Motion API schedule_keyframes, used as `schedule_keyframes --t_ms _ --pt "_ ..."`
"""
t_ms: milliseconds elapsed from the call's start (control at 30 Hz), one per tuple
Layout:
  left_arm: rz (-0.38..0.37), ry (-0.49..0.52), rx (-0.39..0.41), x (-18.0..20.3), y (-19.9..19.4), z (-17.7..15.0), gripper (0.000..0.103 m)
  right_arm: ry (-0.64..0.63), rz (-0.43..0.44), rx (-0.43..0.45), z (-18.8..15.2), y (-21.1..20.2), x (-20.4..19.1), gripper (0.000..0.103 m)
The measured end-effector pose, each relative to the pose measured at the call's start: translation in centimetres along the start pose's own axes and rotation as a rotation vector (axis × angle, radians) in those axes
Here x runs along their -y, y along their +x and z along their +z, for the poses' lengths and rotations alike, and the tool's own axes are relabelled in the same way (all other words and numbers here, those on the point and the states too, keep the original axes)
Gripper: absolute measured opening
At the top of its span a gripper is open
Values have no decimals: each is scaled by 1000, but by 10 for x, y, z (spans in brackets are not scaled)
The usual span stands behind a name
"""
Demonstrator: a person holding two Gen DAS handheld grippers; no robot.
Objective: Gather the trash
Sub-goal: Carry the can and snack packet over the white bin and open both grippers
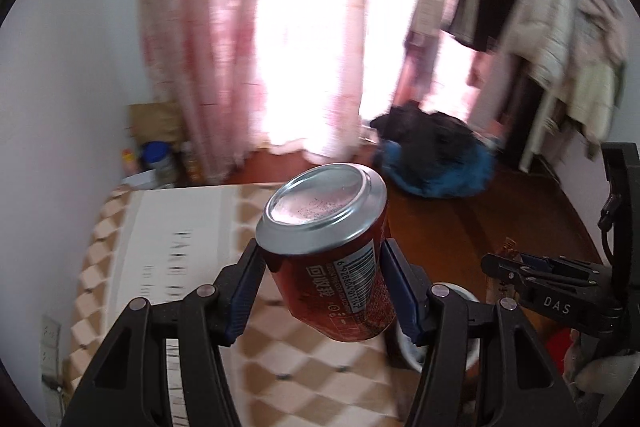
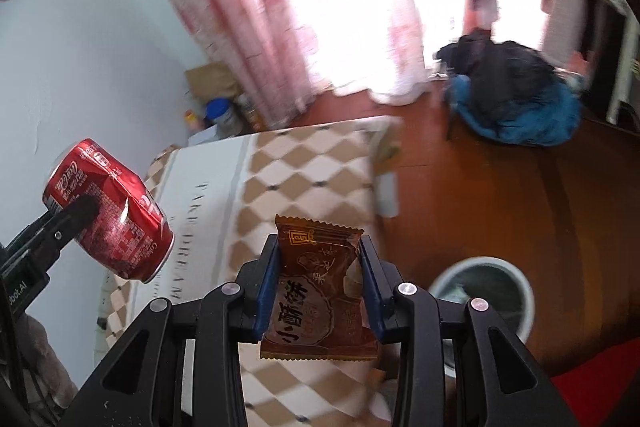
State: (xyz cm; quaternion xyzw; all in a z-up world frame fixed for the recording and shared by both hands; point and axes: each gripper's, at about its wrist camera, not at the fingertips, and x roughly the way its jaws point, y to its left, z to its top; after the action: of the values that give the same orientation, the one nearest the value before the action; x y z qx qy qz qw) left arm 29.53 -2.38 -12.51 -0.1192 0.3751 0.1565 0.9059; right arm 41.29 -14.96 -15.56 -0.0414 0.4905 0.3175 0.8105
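Jaws both clamping: left gripper (image 1: 322, 291) squeezing dented red can (image 1: 336, 251), right gripper (image 2: 320, 291) pinching brown snack wrapper (image 2: 320, 299), both over checkered table (image 2: 320, 163). Bin (image 2: 484, 295) sitting on floor, lower right. Judging: carrying over rim, centering before releasing, wrapper being light.

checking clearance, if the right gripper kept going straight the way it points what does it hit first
Probably the checkered tabletop ahead of the right gripper and its brown snack wrapper; depth is unclear.
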Motion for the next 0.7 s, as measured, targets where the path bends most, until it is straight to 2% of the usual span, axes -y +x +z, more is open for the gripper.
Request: schedule_keyframes --t_ms 133,267,400,533,700 --pt "-78 51 -58 58 29 -7 55 64 -64 4 -22 -24 67 39" --pt "-146 79 -153 105 68 -21 55 144 -110 -32 -48 -25 133 39" --pt "-205 114 -294 148 124 -40 55 223 -140 -80 -72 -6 190 39" --pt "-260 129 -449 175 181 -59 55 303 -154 -143 -96 27 243 39" --pt "-265 122 -599 193 237 -77 58 380 -152 -218 -118 74 292 39"
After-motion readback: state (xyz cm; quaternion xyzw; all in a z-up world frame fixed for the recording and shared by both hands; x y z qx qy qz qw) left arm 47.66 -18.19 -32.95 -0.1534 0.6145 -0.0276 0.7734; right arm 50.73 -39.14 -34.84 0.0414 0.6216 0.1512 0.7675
